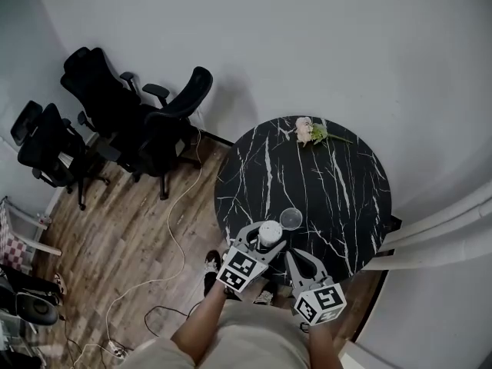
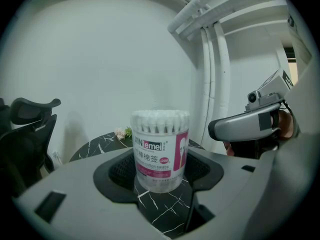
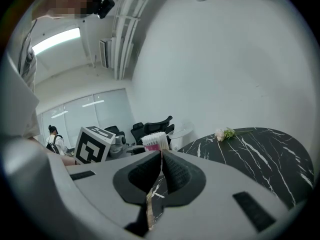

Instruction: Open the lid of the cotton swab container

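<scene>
**Cotton swab container** (image 2: 160,149): clear tub with a pink-and-white label, upright on the black marbled surface (image 1: 330,198) near its 7 o'clock rim. The top is uncovered and the white swab tips show.

**Lid** (image 1: 291,219): clear disc lying flat on the surface, just beside the container at its 1 o'clock. It is plain in the head view and not seen in the left gripper view.

**Left claw** (image 2: 160,183): spread wide, with its pads against both sides of the tub, pinching it low on the wall.

**Right claw** (image 3: 160,174): pressed together with nothing between. In the head view it is near the container, at its 4 o'clock. Its own view shows the swab tips above the jaws and the left marker cube (image 3: 95,144) at 9 o'clock.

**Flower** (image 1: 307,131): pale bloom with a green stem, lying at the surface's 12 o'clock rim. It is visible in all three views.

**Office chairs** (image 1: 138,121): black, grouped at the surface's 10 o'clock on the wooden floor (image 1: 131,237). A pale cable (image 1: 181,229) trails across the floor, seen in the head view alone.

**Person** (image 3: 51,139): distant figure, visible in the right gripper view only.
</scene>
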`<state>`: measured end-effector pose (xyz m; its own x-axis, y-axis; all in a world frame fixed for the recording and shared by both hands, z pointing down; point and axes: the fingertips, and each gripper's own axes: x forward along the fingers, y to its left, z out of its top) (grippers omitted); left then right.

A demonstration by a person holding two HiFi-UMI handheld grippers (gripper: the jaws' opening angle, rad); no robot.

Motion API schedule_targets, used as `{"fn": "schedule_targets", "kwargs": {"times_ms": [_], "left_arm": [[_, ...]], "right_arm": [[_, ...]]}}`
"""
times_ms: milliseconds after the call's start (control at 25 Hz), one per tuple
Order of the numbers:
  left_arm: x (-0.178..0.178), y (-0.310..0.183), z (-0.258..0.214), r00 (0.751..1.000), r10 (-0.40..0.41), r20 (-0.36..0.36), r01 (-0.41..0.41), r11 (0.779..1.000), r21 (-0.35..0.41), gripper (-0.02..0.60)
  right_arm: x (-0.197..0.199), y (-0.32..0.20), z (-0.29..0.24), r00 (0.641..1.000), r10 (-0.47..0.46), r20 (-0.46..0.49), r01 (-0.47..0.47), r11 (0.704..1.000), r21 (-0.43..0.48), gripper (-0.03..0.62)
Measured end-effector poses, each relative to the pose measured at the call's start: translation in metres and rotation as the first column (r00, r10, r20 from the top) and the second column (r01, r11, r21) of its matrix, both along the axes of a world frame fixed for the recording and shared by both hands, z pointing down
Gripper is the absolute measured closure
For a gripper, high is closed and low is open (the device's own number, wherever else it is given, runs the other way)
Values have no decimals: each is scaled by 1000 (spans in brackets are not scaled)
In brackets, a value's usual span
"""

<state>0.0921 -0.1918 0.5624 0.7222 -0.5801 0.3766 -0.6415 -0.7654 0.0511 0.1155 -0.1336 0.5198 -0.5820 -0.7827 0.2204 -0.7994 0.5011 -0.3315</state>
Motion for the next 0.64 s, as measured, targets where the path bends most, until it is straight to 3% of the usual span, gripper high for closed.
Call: {"fn": "schedule_targets", "kwargs": {"times_ms": [640], "left_arm": [[-23, -5, -4, 999, -48, 6, 48, 999, 6, 313]], "right_arm": [[-7, -2, 2, 1000, -7, -8, 7, 1000, -15, 556]]}}
